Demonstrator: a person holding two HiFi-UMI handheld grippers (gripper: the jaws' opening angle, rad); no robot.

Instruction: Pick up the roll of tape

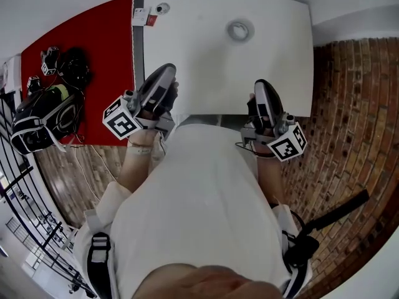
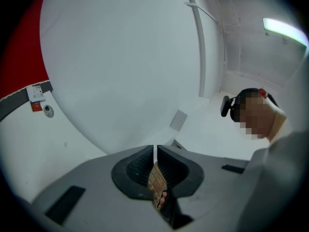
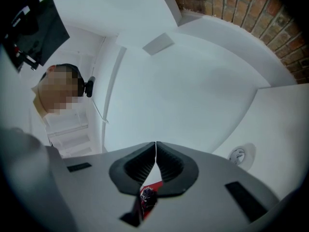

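Both tongs are shut and empty. In its own view the left tongs (image 2: 155,151) have the ribbed pads meeting with nothing between, and the right tongs (image 3: 155,146) look the same. The pale translucent ring-shaped roll of tape (image 1: 239,30) lies flat on the white rectangular desk (image 1: 206,73), toward the far edge and nearer the right side, well apart from both tongs, which sit at the near edge.

Risks as we judge them:
- Reaching with the pads together would only shove the roll. It lies flat on a smooth top and would likely slide away.
- The roll is pale on white, so contrast is low and it is easy to misjudge where its rim is. A pad landing on top instead of straddling the wall means a missed grasp.
- Only the thin wall can be gripped, so a shallow bite could let it tip out on the lift.

View differences:
- The head view alone shows both tongs and the roll together, plus the gap to cover. It does not resolve the pads.
- The right gripper view catches the roll low and to the right of its pads.
- The left gripper view misses the roll. It shows the small white-and-red tag (image 2: 35,94) at the desk corner.
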